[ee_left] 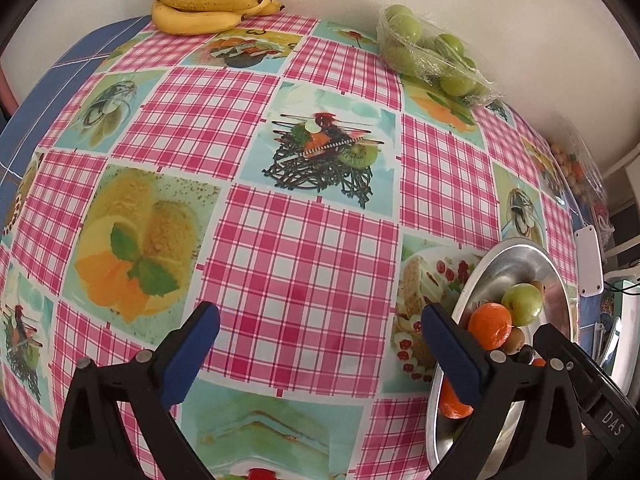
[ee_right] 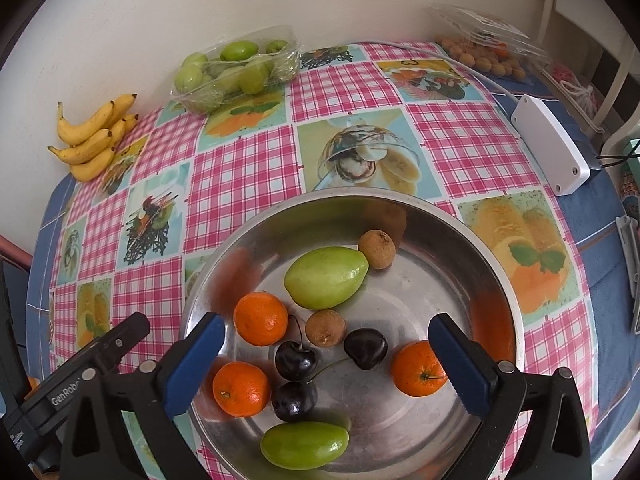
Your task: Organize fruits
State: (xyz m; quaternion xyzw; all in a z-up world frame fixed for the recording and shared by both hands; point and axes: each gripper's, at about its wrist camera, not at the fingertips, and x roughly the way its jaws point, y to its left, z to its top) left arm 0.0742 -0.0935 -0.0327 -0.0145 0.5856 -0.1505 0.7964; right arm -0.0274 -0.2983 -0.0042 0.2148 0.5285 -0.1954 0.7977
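- Hovering above the bowl (ee_right: 500,280), the right tool (ee_right: 324,364) has its jaws wide apart and grips nothing; three cherries (ee_right: 296,360), three tangerines (ee_right: 261,319), two brown fruits (ee_right: 325,328) and two green fruits (ee_right: 326,277) lie loose below it.
- The left tool (ee_left: 320,344) hangs beside the bowl over bare worktop (ee_left: 296,248), jaws also apart and empty.
- Further out, the bananas (ee_right: 90,140) and a wrapped tray of green fruits (ee_right: 236,70) sit against the wall, with a clear pack (ee_right: 486,46) at the far right corner.
- Risks, as I judge them: the fruits touch, so a closing jaw could nudge a neighbour or catch a cherry stem; round fruit may roll on the smooth metal; a hard squeeze could bruise a cherry; the left tool stands near the rim and could knock it.
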